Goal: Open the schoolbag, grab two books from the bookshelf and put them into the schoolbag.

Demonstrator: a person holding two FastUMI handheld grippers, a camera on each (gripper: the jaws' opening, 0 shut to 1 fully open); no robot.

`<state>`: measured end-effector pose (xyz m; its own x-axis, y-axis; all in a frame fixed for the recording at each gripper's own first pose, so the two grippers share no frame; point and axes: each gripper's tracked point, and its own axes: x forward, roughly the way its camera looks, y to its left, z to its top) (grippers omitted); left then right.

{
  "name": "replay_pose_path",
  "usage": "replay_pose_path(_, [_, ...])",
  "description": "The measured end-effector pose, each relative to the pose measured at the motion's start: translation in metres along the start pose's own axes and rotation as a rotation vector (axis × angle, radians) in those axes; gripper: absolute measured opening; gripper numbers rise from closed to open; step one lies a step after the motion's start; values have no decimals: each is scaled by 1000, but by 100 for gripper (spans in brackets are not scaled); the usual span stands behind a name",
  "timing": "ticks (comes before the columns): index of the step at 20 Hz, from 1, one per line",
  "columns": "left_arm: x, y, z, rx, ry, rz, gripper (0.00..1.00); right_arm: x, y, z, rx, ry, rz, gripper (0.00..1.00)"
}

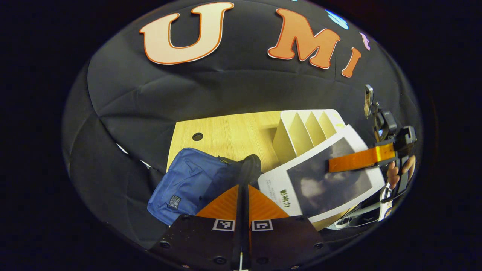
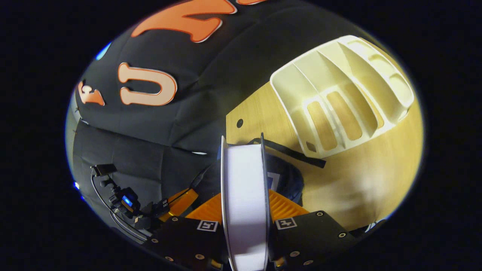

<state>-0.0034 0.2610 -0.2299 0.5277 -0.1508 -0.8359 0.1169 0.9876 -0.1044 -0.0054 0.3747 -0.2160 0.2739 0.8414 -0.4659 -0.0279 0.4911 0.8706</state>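
Book (image 2: 244, 210) clamped edge-on in right hand-held gripper (image 2: 244, 216), nearing blue schoolbag (image 1: 188, 184); left hand-held gripper (image 1: 243, 195), fingers closed on bag's flap, should be holding mouth wide w/ book entering spine-first

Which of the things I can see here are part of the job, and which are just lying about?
Part of the job:
- blue fabric schoolbag, its black strap pinched by the left tool
- white-covered book with a grey picture, clamped in the right tool
- cream plastic bookshelf with slanted dividers

Just lying about:
- light wooden table
- white cables at the table's near edge
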Motion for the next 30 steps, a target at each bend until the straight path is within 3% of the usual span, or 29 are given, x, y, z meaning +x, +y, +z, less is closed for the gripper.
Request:
replay_pose_path(2, [0,0,0,13,9,2,2,20,-3,-6,57,-30,28,35])
replay_pose_path(4, [1,-1,0,29,20,2,2,41,4,-15,98,-66,62,40])
replay_pose_path(11, [5,-12,1,62,33,-25,2,104,9,-43,168,-102,61,40])
replay_pose_path(22, [-4,-15,2,66,27,-97,2,173,21,-73,170,-82,84,40])
replay_pose_path(30, [-9,-12,6,63,28,-101,2,206,28,-87,134,-88,74,40])
